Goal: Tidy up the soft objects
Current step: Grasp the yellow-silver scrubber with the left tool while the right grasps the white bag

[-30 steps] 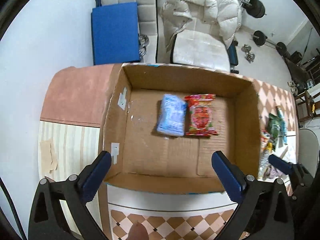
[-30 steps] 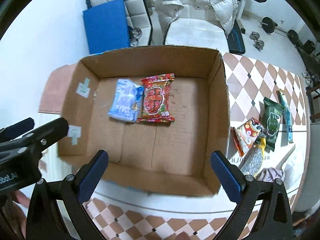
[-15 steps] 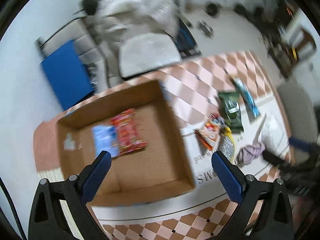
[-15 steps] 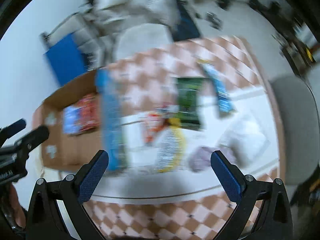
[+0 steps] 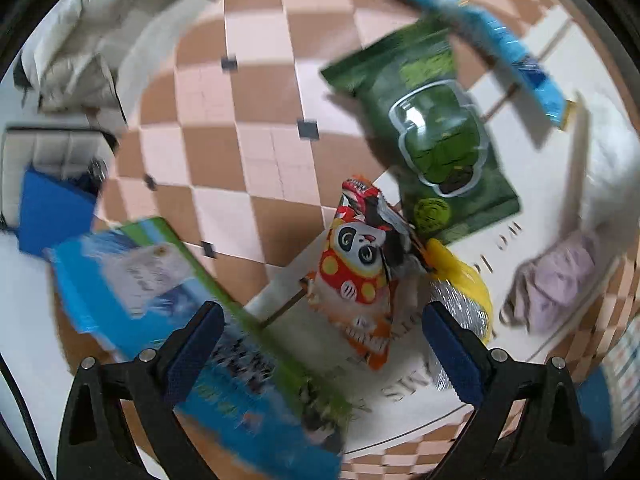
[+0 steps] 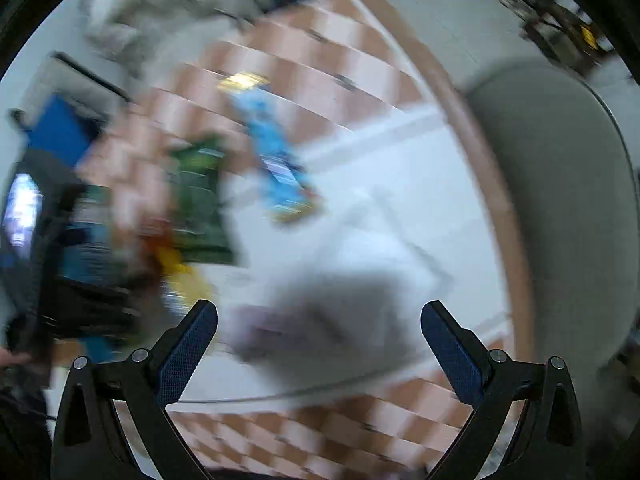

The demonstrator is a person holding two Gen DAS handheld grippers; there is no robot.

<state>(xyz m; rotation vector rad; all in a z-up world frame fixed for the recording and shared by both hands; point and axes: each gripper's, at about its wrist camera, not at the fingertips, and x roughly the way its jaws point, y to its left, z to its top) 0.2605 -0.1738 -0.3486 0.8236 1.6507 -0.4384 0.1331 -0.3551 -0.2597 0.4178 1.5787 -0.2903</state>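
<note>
In the left wrist view my open, empty left gripper (image 5: 320, 344) hovers just above a red panda snack bag (image 5: 360, 276). Beside the bag lie a silver-and-yellow packet (image 5: 460, 300), a green snack bag (image 5: 436, 128), a long blue packet (image 5: 480, 32), a lilac cloth (image 5: 556, 280) and a white soft item (image 5: 612, 176). The cardboard box's blue printed side (image 5: 172, 320) is at lower left. The right wrist view is blurred: my open right gripper (image 6: 318, 344) is above the lilac cloth (image 6: 276, 328). The blue packet (image 6: 276, 164) and green bag (image 6: 200, 200) lie beyond.
A checkered tablecloth with a white centre (image 5: 240, 120) covers the table. A grey chair (image 6: 560, 200) stands past the table's right edge. A white jacket (image 5: 92, 32) and a blue pad (image 5: 48, 212) are on furniture behind. The left gripper's dark body (image 6: 48, 260) is at left.
Both grippers swung right from over the box to the loose items on the table and dropped closer. The box has slid to the left edge of view. Both stay open.
</note>
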